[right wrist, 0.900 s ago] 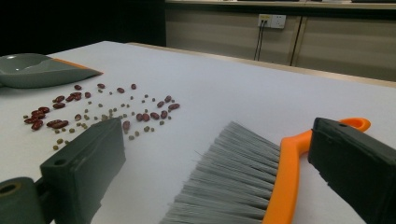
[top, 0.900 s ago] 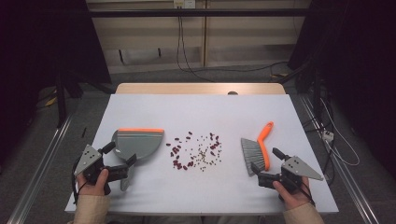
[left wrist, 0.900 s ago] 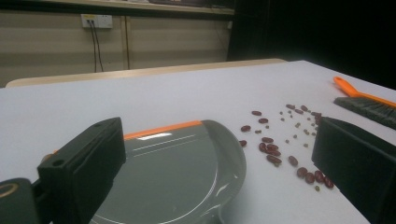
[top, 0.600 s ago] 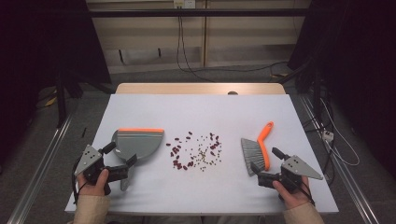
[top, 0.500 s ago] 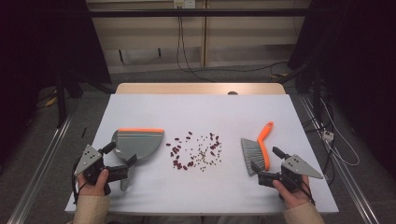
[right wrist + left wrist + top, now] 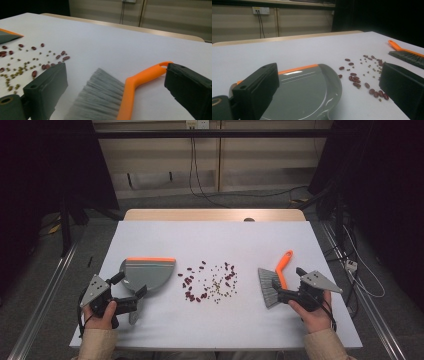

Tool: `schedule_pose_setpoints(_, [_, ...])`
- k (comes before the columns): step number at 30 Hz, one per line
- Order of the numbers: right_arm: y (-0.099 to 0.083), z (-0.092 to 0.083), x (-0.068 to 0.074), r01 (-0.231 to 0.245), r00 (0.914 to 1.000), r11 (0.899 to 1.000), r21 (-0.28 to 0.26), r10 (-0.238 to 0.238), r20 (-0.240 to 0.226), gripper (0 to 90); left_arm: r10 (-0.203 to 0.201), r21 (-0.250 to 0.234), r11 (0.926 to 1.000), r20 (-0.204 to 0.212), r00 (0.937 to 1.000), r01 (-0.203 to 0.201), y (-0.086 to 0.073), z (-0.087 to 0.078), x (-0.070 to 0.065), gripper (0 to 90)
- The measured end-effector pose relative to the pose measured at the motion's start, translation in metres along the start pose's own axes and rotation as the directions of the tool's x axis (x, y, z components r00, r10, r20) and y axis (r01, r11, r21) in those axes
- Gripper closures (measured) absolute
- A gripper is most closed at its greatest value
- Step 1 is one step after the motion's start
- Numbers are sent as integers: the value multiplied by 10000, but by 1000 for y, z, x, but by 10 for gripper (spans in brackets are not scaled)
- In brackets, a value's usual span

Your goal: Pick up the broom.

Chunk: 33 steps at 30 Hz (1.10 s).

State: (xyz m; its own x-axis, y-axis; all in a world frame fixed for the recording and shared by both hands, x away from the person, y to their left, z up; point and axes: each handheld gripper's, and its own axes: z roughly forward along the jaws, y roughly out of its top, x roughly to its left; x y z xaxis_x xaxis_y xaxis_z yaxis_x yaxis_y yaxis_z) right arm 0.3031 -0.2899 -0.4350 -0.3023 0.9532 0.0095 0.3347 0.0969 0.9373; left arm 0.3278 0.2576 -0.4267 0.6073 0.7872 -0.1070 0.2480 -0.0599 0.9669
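My left claw [image 6: 131, 300] stands fully open, empty, the grey dustpan [image 6: 147, 274] directly ahead between its jaws. My right claw [image 6: 281, 292] stands fully open, empty, straddling the brush [image 6: 274, 279]; scattered beans [image 6: 210, 282] lie between both.

The white rectangular surface [image 6: 210, 240] has a pale wooden strip along its far edge [image 6: 215, 215] and stands on a grey floor [image 6: 150, 200]. Behind it runs a beige panelled wall [image 6: 165, 155] with a white socket plate [image 6: 196, 124] at its top, from which black cables [image 6: 192, 170] hang down and trail over the floor toward the right. Dark black curtains [image 6: 45, 170] close off both sides of the room, a metal rail [image 6: 45, 295] runs along the floor at the left, and the light is dim and even.
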Motion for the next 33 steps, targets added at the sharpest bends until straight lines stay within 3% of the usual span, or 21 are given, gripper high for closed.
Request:
schedule_pose_setpoints(4, [8, 12, -5, -741, 9964, 9962, 449, 721, 445, 42, -49, -20, 10000, 20, 10000, 49, -1, -1, 1, 26])
schedule_pose_setpoints(6, [11, 19, -5, -538, 9955, 9946, 885, 465, 826, 81, -100, -36, 9999, 12, 9999, 100, -1, -1, 2, 26])
schedule_pose_setpoints(8, [12, 26, -8, -880, 9935, 9898, 1117, 790, 824, 127, -101, -7, 9999, 17, 9999, 101, -1, -1, 3, 26])
schedule_pose_setpoints(12, [12, 42, -14, -758, 9917, 9829, 1678, 568, 1154, 183, -201, -18, 9998, 60, 9998, 201, -2, -1, 3, 26])
schedule_pose_setpoints(17, [9, 58, -22, -1199, 9861, 9636, 2390, 878, 1411, 242, -178, 41, 9998, 81, 9998, 177, -2, 0, 4, 26])
schedule_pose_setpoints(29, [9, 77, -29, -1463, 9763, 9445, 2941, 898, 1971, 292, -198, 142, 9997, 153, 9997, 196, -3, 1, 4, 26])
schedule_pose_setpoints(30, [8, 80, -30, -1593, 9740, 9372, 3103, 980, 2040, 297, -226, 145, 9996, 150, 9996, 224, -3, 1, 4, 26])
schedule_pose_setpoints(33, [6, 83, -30, -1638, 9730, 9299, 3292, 973, 2093, 307, -228, 152, 9996, 138, 9996, 226, -3, 1, 5, 27])
